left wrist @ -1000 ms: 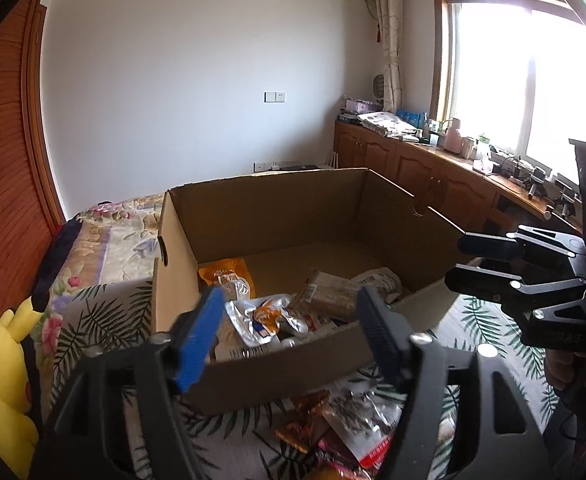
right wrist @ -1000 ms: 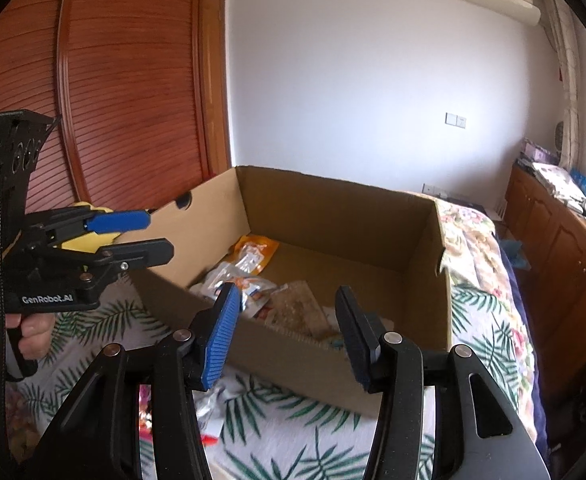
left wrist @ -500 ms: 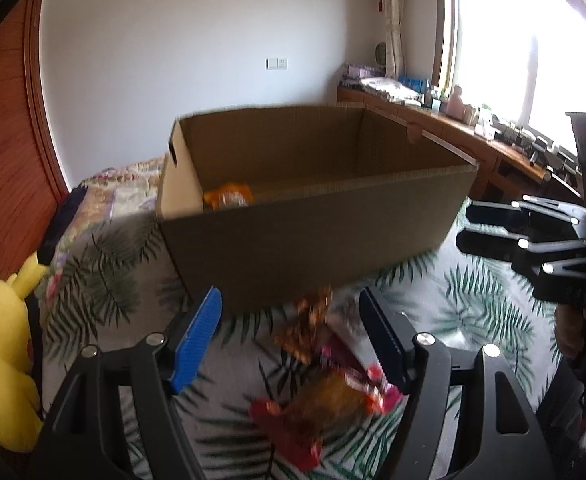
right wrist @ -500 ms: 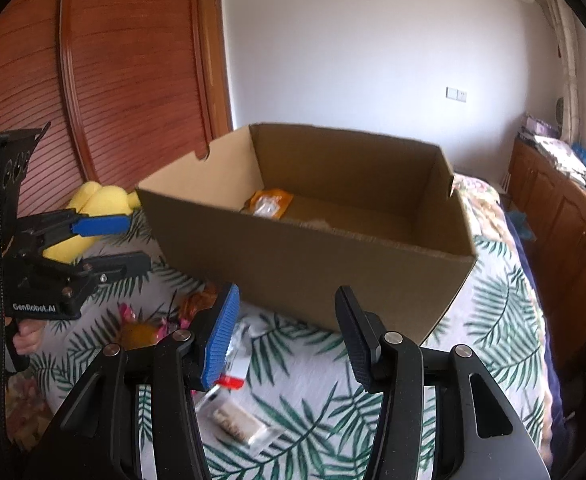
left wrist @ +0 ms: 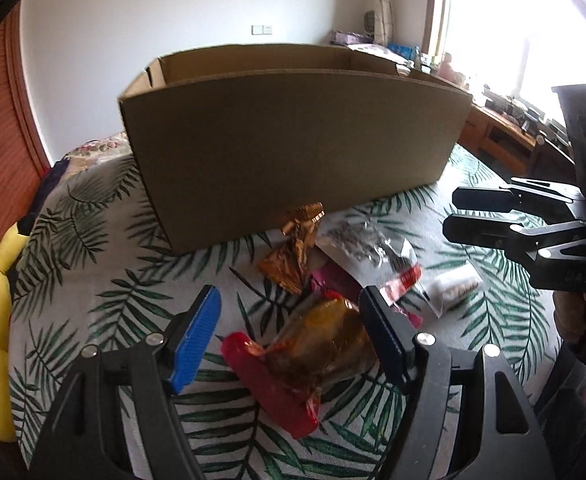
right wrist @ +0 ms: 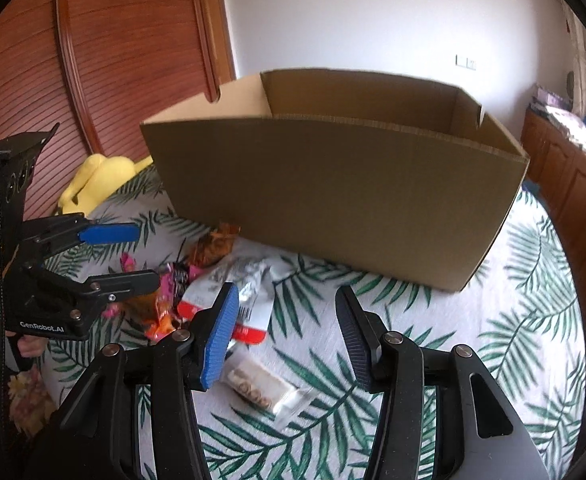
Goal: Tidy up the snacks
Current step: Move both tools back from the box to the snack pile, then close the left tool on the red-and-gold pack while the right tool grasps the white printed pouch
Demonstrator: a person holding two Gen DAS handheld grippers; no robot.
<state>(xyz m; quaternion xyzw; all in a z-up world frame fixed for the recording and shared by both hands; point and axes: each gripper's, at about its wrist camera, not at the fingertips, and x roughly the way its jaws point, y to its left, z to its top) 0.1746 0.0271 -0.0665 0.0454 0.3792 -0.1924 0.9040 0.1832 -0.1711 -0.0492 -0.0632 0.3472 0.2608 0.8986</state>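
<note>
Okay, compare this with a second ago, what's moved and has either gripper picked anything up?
Both grippers have come down from looking into the cardboard box to the loose snacks on the leaf-print bedspread in front of it. The left gripper now hangs open over the red-and-amber packet; the right gripper is open near the clear cracker packet. Nothing gripped. Box and snacks stayed put.

text: "GenRobot.AI" | on: left gripper [right wrist: 129,254] body | snack packet print: probably unreadable
</note>
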